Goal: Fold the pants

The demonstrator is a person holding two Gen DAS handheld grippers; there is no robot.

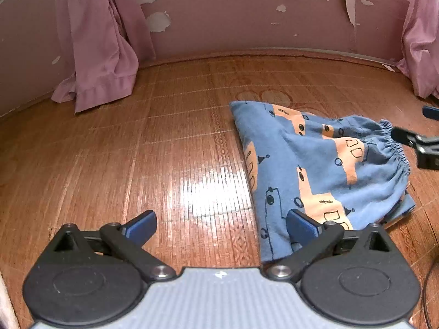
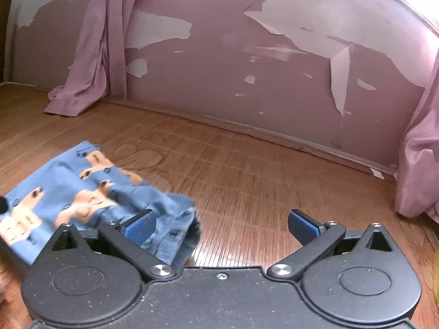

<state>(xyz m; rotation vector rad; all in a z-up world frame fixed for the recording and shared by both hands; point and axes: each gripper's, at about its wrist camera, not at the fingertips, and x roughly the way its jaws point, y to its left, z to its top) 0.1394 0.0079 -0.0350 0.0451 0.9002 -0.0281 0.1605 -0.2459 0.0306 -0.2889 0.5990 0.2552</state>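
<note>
Both pairs of blue-padded fingers are spread wide and grasp nothing. The left gripper (image 1: 221, 226) hovers at the near edge of the folded blue cotton pants with orange truck print (image 1: 315, 170), lying on the reddish woven-pattern floor (image 1: 164, 150); the right gripper (image 2: 221, 226) sits just beside their elastic waistband

My right gripper (image 2: 221, 223) stands wide open above the wooden floor (image 2: 260, 181), holding nothing. The blue patterned pants (image 2: 90, 197), somewhat blurred, lie bunched beside and seemingly under my left finger (image 2: 141, 224).
</note>
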